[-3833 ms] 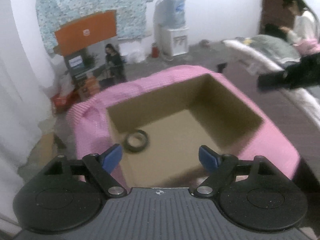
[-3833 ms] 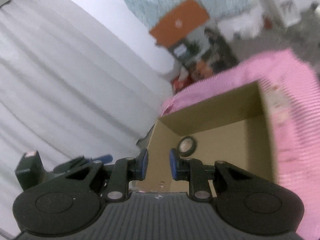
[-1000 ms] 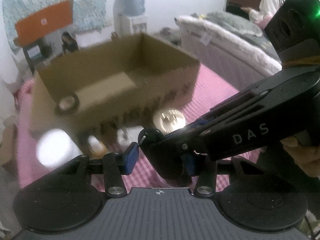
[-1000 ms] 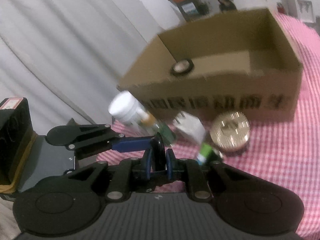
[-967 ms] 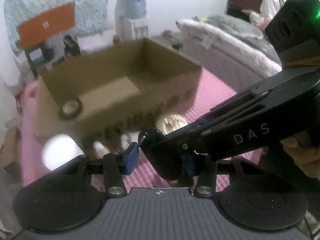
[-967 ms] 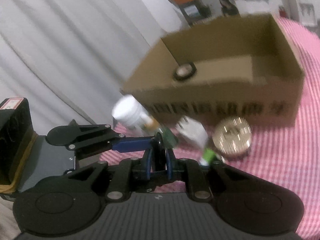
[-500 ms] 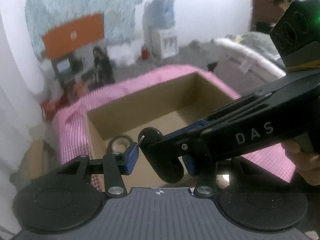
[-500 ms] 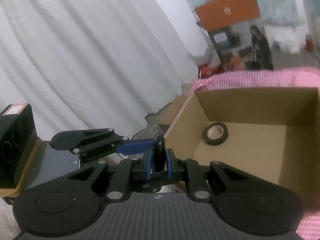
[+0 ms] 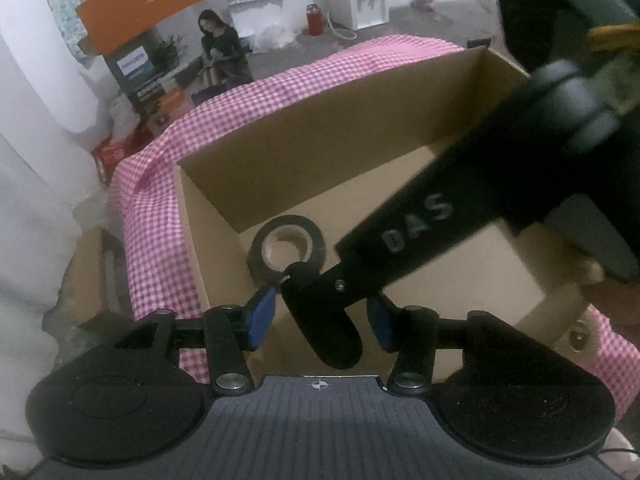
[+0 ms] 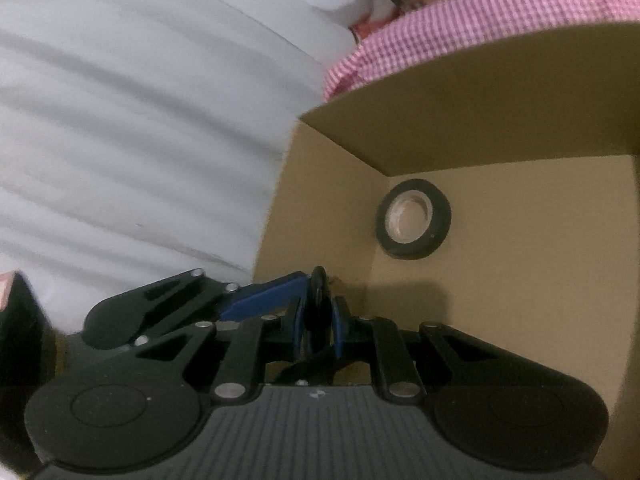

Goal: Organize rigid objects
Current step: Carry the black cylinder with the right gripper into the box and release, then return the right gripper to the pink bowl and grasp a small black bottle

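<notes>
Right wrist view shows right tongs (image 10: 320,330) clamped on a thin black disc (image 10: 319,296) over the cardboard box (image 10: 500,320), left tongs (image 9: 320,320) spread beside, risking collision.

Cardboard box (image 9: 320,128) on pink-checked tablecloth (image 9: 148,200)

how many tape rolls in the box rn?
1. A black tape roll lies flat on the floor of the cardboard box, near its far-left corner. The right hand-held gripper blocks part of the floor, so more could be hidden.
</notes>
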